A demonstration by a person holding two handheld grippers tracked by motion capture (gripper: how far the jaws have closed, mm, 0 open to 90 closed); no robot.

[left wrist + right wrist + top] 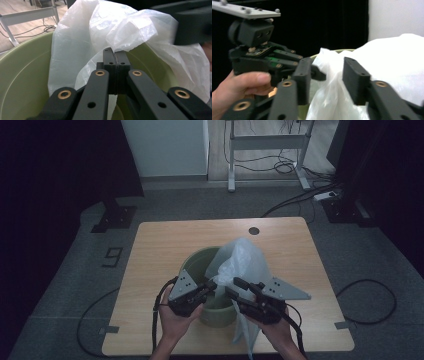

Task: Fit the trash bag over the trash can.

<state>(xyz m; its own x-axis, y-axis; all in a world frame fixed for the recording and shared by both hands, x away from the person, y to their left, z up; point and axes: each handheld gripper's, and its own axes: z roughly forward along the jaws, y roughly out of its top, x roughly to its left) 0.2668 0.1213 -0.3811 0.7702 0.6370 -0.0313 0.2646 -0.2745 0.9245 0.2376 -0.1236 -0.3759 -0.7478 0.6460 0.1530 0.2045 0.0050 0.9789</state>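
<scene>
The left gripper's fingers are pressed together on a fold of the bag — the white film is pinched right at their tips, just above the green bin's rim. The right gripper's fingers stand apart, with bag film between and beyond them but not clamped. The bag billows up and away from both sets of fingers, half inside the bin, its loose tail hanging below the right hand over the surface's near edge. The free edge lies nearest the right fingers — likely the side to be gripped next and spread over the rim.
</scene>
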